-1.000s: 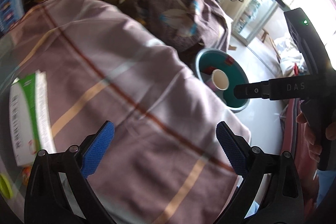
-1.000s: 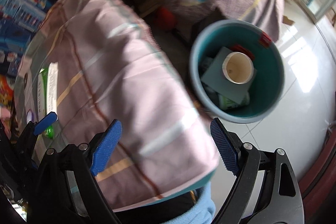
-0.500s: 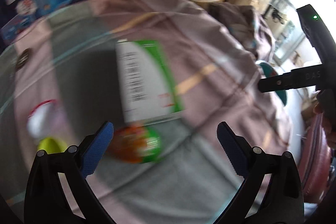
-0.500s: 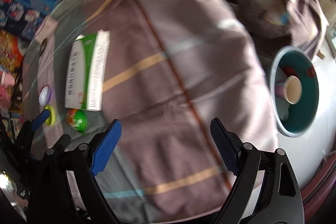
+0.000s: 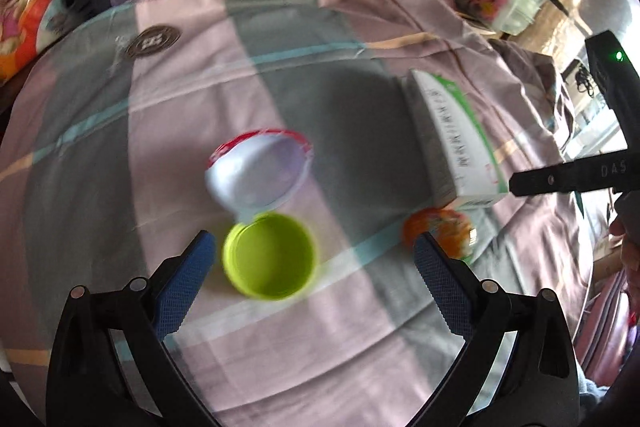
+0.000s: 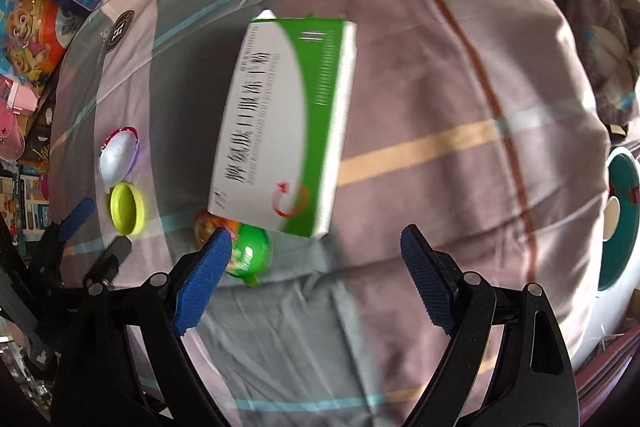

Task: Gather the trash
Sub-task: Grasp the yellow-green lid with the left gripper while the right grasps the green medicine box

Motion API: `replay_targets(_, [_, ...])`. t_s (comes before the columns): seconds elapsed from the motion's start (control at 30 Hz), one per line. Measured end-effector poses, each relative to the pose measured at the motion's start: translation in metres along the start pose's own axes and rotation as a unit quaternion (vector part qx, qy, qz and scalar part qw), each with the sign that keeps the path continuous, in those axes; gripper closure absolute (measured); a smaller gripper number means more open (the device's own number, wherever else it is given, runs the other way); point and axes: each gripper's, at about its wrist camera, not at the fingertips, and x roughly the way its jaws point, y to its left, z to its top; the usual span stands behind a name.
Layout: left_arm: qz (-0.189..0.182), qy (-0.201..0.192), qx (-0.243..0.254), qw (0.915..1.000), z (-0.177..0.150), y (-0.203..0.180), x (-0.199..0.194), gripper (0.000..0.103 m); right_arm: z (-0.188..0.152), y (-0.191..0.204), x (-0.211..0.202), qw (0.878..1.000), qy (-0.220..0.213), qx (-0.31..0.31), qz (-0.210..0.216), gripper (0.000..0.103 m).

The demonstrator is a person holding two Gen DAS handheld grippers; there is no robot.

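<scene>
Both tools gape empty: the left gripper [image 5: 310,259] hovers over the lime-green plastic lid [image 5: 271,259] on the striped cloth, the right gripper [image 6: 316,267] nears the green-and-white cardboard box [image 6: 280,147]. Next, I'd guess, closing on each (teal bin [image 6: 622,219] waits aside).

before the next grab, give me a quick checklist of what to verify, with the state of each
1. Left tool open: ok, jaws spread wide, nothing held.
2. Right tool open: ok, empty too.
3. Lime green round plastic cap lined up with the left tool: ok, it lies between the fingers, nearer the left one.
4. Cap free of the white foil lid with red rim: not ok, the lid's tab meets the cap's far edge.
5. Green and white cardboard box within the right tool's span: cannot tell, it looks wide.
6. Teal round trash bin in view: ok, at the right edge.
</scene>
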Motion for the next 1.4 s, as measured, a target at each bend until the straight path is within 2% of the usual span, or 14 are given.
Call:
replay_targets(0.37, [0.017, 0.014, -0.027, 0.9994, -0.018, 0.036, 0.015, 0.004, 0.015, 0.025, 0.028, 1.000, -0.016, 0.012, -0.019, 0.020])
replay_targets(0.6, [0.031, 0.013, -0.005, 0.9994, -0.021, 0.027, 0.021, 0.004, 0.021, 0.032, 0.038, 0.998, -0.036, -0.009, -0.054, 0.020])
replay_targets(0.67, [0.032, 0.009, 0.004, 0.9994, -0.022, 0.023, 0.021, 0.004, 0.022, 0.035, 0.038, 0.997, -0.050, -0.023, -0.055, 0.028])
replay_targets(0.7, [0.036, 0.008, 0.010, 0.9993, -0.023, 0.019, 0.022, 0.005, 0.024, 0.037, 0.038, 0.997, -0.052, -0.025, -0.054, 0.029])
replay_targets(0.77, [0.056, 0.001, 0.024, 0.9982, -0.025, 0.014, 0.023, 0.016, 0.025, 0.038, 0.037, 0.996, -0.061, -0.029, -0.052, 0.029])
replay_targets(0.8, [0.077, -0.003, 0.037, 0.9964, -0.026, 0.010, 0.023, 0.027, 0.024, 0.037, 0.036, 0.996, -0.062, -0.032, -0.053, 0.029])
replay_targets(0.87, [0.077, -0.008, 0.036, 0.9964, -0.025, 0.009, 0.021, 0.047, 0.021, 0.031, 0.033, 0.996, -0.065, -0.033, -0.053, 0.030])
replay_targets(0.97, [0.066, -0.003, 0.017, 0.9977, -0.022, 0.014, 0.018, 0.047, 0.017, 0.021, 0.026, 0.996, -0.067, -0.029, -0.046, 0.030])
replay_targets(1.13, [0.026, 0.003, -0.009, 0.9996, -0.023, 0.012, 0.010, 0.047, 0.004, 0.004, 0.009, 0.996, -0.073, -0.030, -0.031, 0.030])
replay_targets(1.4, [-0.003, -0.004, 0.009, 0.9999, -0.027, -0.024, -0.009, 0.047, -0.016, -0.012, -0.012, 0.996, -0.086, -0.035, 0.001, 0.031])
